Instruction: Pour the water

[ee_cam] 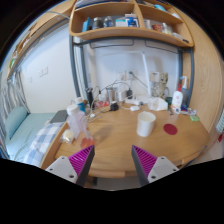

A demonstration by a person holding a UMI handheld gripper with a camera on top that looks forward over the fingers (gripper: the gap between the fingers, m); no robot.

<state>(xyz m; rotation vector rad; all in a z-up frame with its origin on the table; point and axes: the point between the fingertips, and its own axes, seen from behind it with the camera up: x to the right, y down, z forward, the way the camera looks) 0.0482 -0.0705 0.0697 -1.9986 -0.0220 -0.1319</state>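
Observation:
A white cup [146, 123] stands upright on the round wooden table [110, 135], beyond my fingers and a little right of them. A clear bottle with a red cap [82, 120] stands at the table's left side, beyond the left finger. My gripper [112, 162] hangs above the table's near edge, open and empty, with its two purple pads [146, 160] wide apart. Nothing stands between the fingers.
A small red disc [170, 128] lies on the table right of the cup. Bottles and boxes [160, 100] crowd the table's far side against the wall. Wooden shelves [125, 22] hang above. A bed [25, 130] lies to the left.

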